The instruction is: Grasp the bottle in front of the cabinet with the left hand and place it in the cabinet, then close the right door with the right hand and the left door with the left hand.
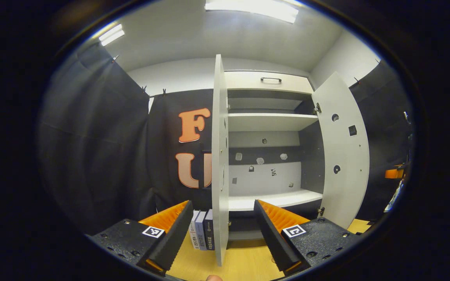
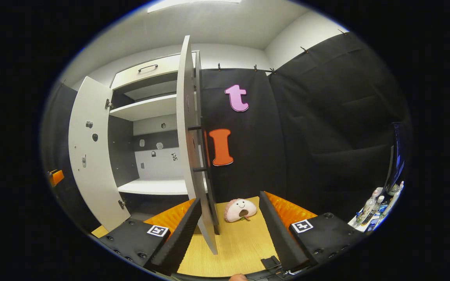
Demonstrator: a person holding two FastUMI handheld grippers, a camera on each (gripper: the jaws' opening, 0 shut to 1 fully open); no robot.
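1. The left tool (image 1: 223,238) is hovering with its ribbed fingers spread wide apart, nothing between them but the thin edge of the cabinet's left door (image 1: 219,164), which is standing open edge-on.
2. The right tool (image 2: 229,234) is likewise gaping, its fingers straddling the edge of the right door (image 2: 188,128), a flat pale panel with two dark handle posts.
3. The cabinet (image 1: 268,121) is showing smooth white shelves, a grey back panel dotted with small stickers, and a top drawer with a dark bar handle.
4. I cannot tell where the bottle is sitting; the shelves in sight are looking bare.
5. Three slim books (image 1: 203,230) are standing upright just beside the left door.
6. A soft, round plush toy (image 2: 240,209) is lying on the light wood-grain tabletop (image 2: 236,249).
7. Wrinkled black cloth is hanging all round, under a white ceiling with bright strip lights.
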